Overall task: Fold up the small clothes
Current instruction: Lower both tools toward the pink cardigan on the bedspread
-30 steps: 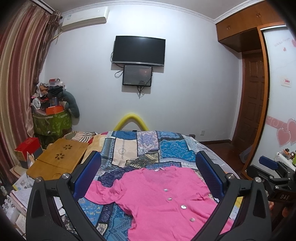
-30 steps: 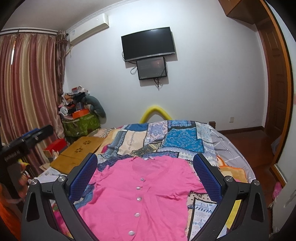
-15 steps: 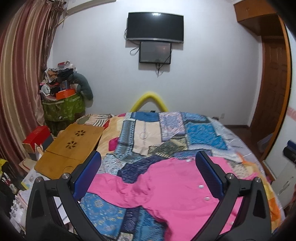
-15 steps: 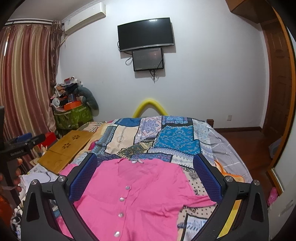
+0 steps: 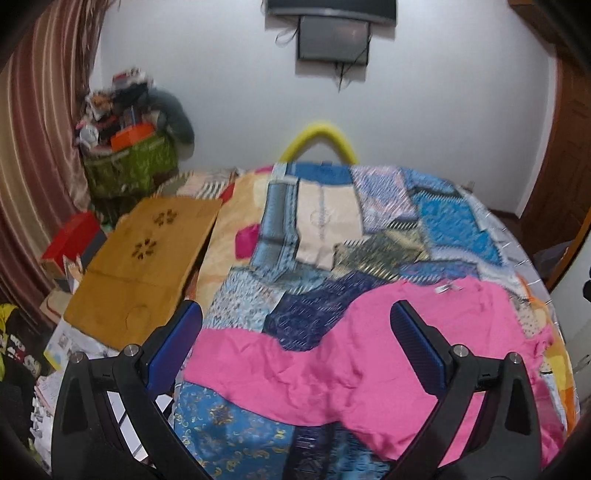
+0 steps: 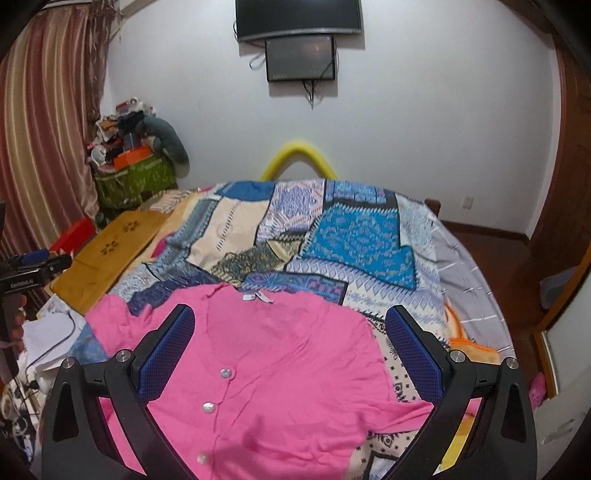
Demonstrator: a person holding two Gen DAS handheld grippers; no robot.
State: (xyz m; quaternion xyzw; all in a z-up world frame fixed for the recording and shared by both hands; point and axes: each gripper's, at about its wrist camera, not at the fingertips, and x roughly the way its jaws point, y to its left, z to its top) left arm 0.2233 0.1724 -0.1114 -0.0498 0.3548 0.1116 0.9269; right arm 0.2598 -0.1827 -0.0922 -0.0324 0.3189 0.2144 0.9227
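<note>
Both cameras have tipped downward, filling the lower frame with the pink shirt [image 6: 266,373], spread buttons-up on the bed [image 6: 461,280], ready for folding. Left claw [image 5: 295,341] and right claw [image 6: 290,343] hover wide open, holding nothing.

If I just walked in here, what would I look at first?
Probably the bright pink button-front shirt, spread flat and unfolded on the near end of the blue patchwork bedspread. Next, the black flat-screen television high on the white wall past the bed. Both the left gripper and the right gripper hang above the shirt, jaws wide open and holding nothing.
</note>
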